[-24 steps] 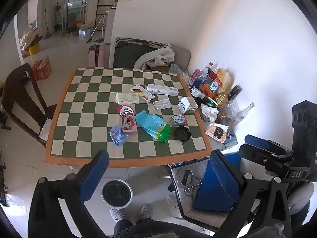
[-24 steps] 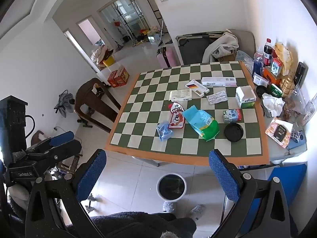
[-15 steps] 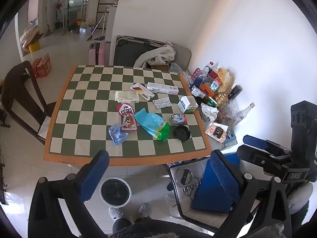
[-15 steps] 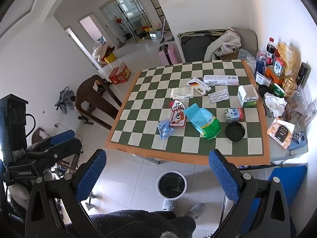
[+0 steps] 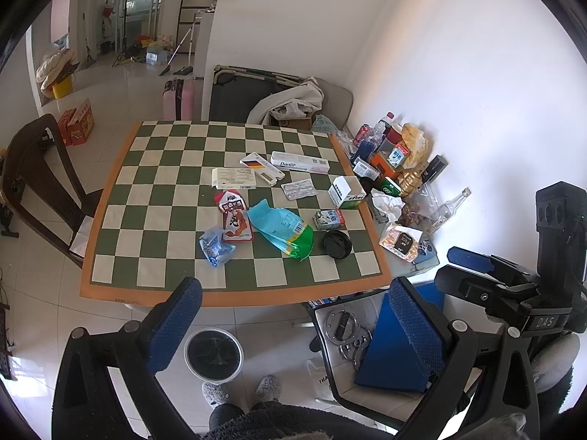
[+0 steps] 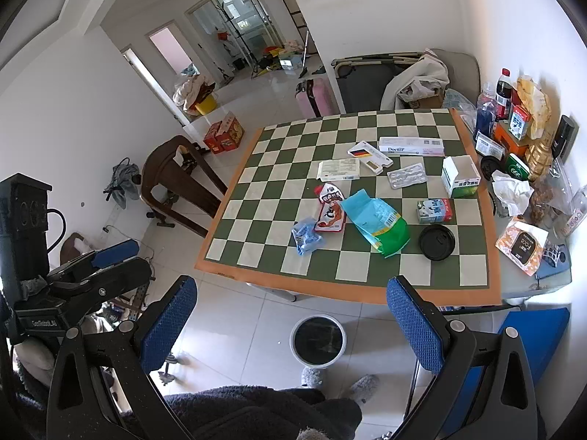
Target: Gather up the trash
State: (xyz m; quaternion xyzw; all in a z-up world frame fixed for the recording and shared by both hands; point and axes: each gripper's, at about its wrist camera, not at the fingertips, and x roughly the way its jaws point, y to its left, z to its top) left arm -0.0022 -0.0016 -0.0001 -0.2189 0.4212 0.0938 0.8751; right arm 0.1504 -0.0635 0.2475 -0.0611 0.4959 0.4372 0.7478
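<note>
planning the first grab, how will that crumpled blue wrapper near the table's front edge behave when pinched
The crumpled blue wrapper looks like thin film, so it is probably very light and floppy. It may crush flat or skid on the smooth checkered table if nudged.

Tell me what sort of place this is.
Most likely a lived-in home dining area: a checkered table strewn with wrappers, a wooden chair beside it, a trash bin on the tiled floor.

Before you, on the floor just off the table's (image 5: 234, 297) near edge, stands the trash bin (image 5: 213, 354). Mid-table, the snack wrapper (image 5: 234, 216) lies left of the torn bag (image 5: 282, 229); the cup lid (image 5: 336, 244) sits near the right edge.
</note>
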